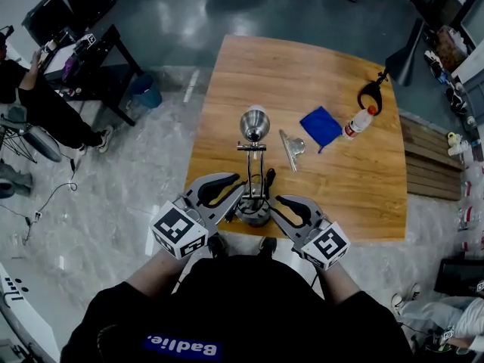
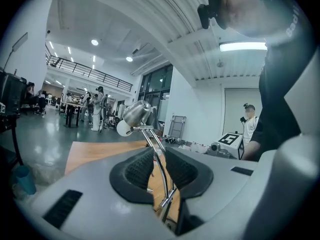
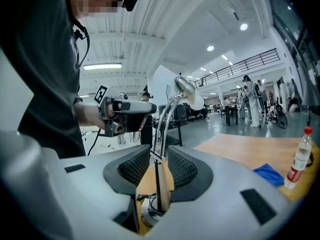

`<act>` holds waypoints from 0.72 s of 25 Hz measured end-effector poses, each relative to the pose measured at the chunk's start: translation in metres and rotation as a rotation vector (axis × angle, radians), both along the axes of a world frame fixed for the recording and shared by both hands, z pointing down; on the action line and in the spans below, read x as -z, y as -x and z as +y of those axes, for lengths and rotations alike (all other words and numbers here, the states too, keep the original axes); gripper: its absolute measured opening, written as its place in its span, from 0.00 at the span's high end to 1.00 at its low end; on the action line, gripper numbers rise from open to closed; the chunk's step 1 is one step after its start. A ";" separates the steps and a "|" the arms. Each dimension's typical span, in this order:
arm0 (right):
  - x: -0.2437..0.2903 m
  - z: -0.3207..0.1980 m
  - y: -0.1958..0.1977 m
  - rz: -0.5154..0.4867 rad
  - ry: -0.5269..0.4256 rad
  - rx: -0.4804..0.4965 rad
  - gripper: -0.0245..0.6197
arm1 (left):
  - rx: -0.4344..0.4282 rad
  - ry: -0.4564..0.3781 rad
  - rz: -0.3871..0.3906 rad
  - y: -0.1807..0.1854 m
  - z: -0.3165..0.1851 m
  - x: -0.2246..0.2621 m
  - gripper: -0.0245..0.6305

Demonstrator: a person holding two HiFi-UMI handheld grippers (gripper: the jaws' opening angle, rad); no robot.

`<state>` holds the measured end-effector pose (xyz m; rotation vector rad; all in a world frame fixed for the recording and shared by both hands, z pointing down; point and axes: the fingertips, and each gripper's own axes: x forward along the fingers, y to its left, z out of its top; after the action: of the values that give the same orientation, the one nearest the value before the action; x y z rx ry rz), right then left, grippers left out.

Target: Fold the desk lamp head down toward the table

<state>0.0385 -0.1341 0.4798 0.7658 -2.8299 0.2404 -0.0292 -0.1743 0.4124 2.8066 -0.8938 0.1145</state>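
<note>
**Bright Metal, Matt Plastic**

We see the desk lamp (image 1: 255,123) in polished metal on a matt wood table (image 1: 302,74); right of the lamp, soft blue cloth (image 1: 321,125). Our left gripper (image 2: 159,160) and right gripper (image 3: 159,163) are matt grey plastic with ribbed black pads (image 2: 139,170).

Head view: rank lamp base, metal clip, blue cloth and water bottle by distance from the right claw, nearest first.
From the right claw:
1. Lamp base, close on its left.
2. Metal clip, straight ahead, beyond the claw.
3. Blue cloth, farther on, ahead and to the right.
4. Water bottle, farthest, right of the cloth.
</note>
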 end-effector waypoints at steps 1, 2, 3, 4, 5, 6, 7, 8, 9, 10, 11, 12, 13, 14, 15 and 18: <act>-0.005 -0.002 0.000 0.021 0.005 0.001 0.80 | -0.001 0.018 0.008 0.000 -0.004 -0.003 0.84; -0.011 -0.004 0.000 0.040 0.006 0.004 0.78 | -0.003 0.036 0.019 -0.001 -0.007 -0.005 0.80; -0.017 -0.004 0.000 0.055 0.004 0.011 0.76 | -0.006 0.053 0.030 -0.002 -0.010 -0.007 0.77; -0.023 -0.005 0.001 0.064 0.002 0.017 0.75 | -0.010 0.066 0.038 -0.003 -0.012 -0.008 0.75; -0.026 -0.006 0.004 0.068 0.001 0.024 0.75 | -0.016 0.075 0.043 -0.005 -0.014 -0.009 0.74; -0.029 -0.006 0.007 0.072 0.001 0.030 0.75 | -0.022 0.083 0.044 -0.006 -0.015 -0.010 0.73; -0.033 -0.007 0.010 0.079 0.000 0.036 0.75 | -0.028 0.089 0.044 -0.008 -0.016 -0.011 0.73; -0.037 -0.007 0.012 0.090 0.000 0.042 0.75 | -0.035 0.094 0.043 -0.010 -0.017 -0.011 0.73; -0.042 -0.008 0.015 0.101 -0.002 0.048 0.75 | -0.042 0.098 0.043 -0.011 -0.018 -0.011 0.73; -0.046 -0.009 0.017 0.112 -0.003 0.054 0.75 | -0.049 0.104 0.044 -0.013 -0.019 -0.011 0.73; -0.050 -0.009 0.020 0.122 -0.005 0.061 0.75 | -0.056 0.110 0.046 -0.015 -0.020 -0.011 0.73; -0.054 -0.010 0.022 0.130 -0.007 0.069 0.75 | -0.065 0.116 0.048 -0.017 -0.021 -0.012 0.73; -0.058 -0.011 0.024 0.138 -0.010 0.076 0.75 | -0.075 0.122 0.049 -0.019 -0.022 -0.012 0.73; -0.061 -0.012 0.026 0.147 -0.012 0.085 0.75 | -0.087 0.127 0.051 -0.021 -0.023 -0.012 0.73; -0.064 -0.013 0.028 0.155 -0.015 0.094 0.75 | -0.099 0.131 0.053 -0.023 -0.023 -0.012 0.73; -0.072 -0.014 0.035 0.176 -0.019 0.124 0.75 | -0.128 0.142 0.063 -0.029 -0.026 -0.010 0.73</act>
<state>0.0032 -0.1479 0.5513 0.5810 -2.7031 0.1206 0.0002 -0.2005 0.4221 2.7173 -0.6640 0.1030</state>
